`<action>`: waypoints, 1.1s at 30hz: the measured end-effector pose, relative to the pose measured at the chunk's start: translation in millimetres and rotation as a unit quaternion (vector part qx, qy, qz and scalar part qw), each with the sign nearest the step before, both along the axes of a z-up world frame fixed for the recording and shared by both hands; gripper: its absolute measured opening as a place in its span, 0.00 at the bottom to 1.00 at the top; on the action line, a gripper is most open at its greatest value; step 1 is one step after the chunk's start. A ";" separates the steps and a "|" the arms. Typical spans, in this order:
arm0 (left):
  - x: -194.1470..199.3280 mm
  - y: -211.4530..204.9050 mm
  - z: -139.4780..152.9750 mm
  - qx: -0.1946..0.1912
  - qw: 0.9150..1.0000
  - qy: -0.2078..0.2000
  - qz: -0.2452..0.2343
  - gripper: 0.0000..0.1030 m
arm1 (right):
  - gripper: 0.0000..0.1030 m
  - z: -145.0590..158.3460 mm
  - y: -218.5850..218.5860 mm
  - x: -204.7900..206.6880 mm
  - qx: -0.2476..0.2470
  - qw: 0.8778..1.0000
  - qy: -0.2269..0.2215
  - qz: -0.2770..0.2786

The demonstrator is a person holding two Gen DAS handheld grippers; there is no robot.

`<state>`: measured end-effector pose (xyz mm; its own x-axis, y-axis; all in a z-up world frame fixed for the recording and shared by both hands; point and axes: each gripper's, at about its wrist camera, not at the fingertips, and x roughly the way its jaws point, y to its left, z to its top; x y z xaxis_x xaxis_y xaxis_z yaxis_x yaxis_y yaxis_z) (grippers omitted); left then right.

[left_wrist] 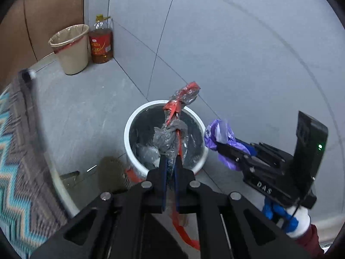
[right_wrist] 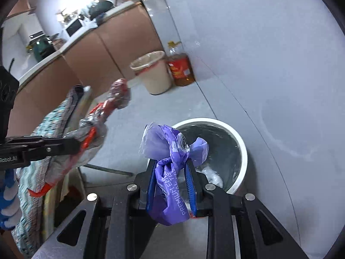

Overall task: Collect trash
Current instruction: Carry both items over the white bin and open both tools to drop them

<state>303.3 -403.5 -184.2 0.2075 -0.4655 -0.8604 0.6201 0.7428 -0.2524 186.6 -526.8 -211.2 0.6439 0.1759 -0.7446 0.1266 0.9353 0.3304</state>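
My left gripper point(left_wrist: 170, 157) is shut on a crumpled clear and red plastic wrapper point(left_wrist: 174, 129) and holds it above the white trash bin point(left_wrist: 129, 127) with a dark liner. The wrapper also shows at the left of the right wrist view point(right_wrist: 94, 129). My right gripper point(right_wrist: 171, 164) is shut on a purple tissue wrapper point(right_wrist: 170, 151) beside the bin's near rim point(right_wrist: 243, 151). In the left wrist view the right gripper point(left_wrist: 217, 146) holds the purple wrapper point(left_wrist: 217, 133) just right of the bin. Some clear plastic lies inside the bin.
A beige bin with a liner point(left_wrist: 71, 47) and a bottle of cooking oil point(left_wrist: 101, 41) stand by the brown cabinets point(right_wrist: 90, 56). A table with a zigzag cloth point(left_wrist: 15, 151) is at the left. The floor is grey tile.
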 end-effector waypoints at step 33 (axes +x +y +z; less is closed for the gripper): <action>-6.4 27.3 58.5 -0.083 0.995 -0.054 0.026 0.47 | 0.45 38.1 5.5 -24.1 -0.051 0.998 0.002 -0.024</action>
